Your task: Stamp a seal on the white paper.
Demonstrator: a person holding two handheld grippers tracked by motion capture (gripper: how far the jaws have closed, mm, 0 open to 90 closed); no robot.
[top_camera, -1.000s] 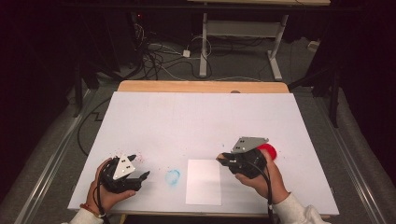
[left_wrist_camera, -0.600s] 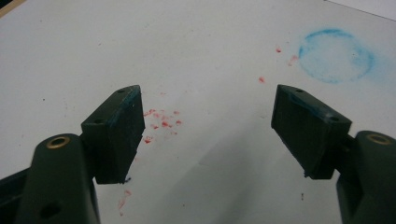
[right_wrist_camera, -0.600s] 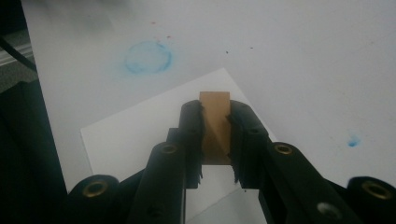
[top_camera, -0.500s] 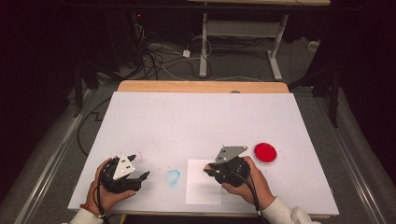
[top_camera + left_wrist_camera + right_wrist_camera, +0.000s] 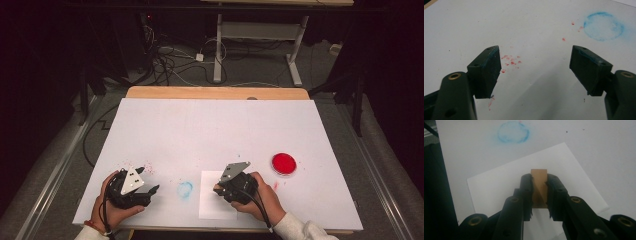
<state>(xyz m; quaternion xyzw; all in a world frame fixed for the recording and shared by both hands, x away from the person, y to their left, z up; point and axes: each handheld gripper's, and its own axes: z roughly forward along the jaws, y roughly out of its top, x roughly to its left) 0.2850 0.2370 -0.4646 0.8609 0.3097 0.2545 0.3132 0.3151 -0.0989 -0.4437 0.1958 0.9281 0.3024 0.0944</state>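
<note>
the right claw (image 5: pixel 539 195) is clamped on a small tan block (image 5: pixel 539 185), poised just over the white paper sheet (image 5: pixel 499 187) at the worktop's (image 5: pixel 215 125) near edge. the left claw (image 5: pixel 534 68) gapes wide and empty at nine o'clock, past the blue ring stain (image 5: pixel 185 189). the red ink dish (image 5: pixel 284 163) lies at two o'clock.

Our left gripper (image 5: pixel 150 192): jaws spread wide apart, nothing between them, low at the table's near left.
Our right gripper (image 5: pixel 539 192): jaws clamped together, angled down.
Our hands: each wraps its gripper's body from behind.
</note>
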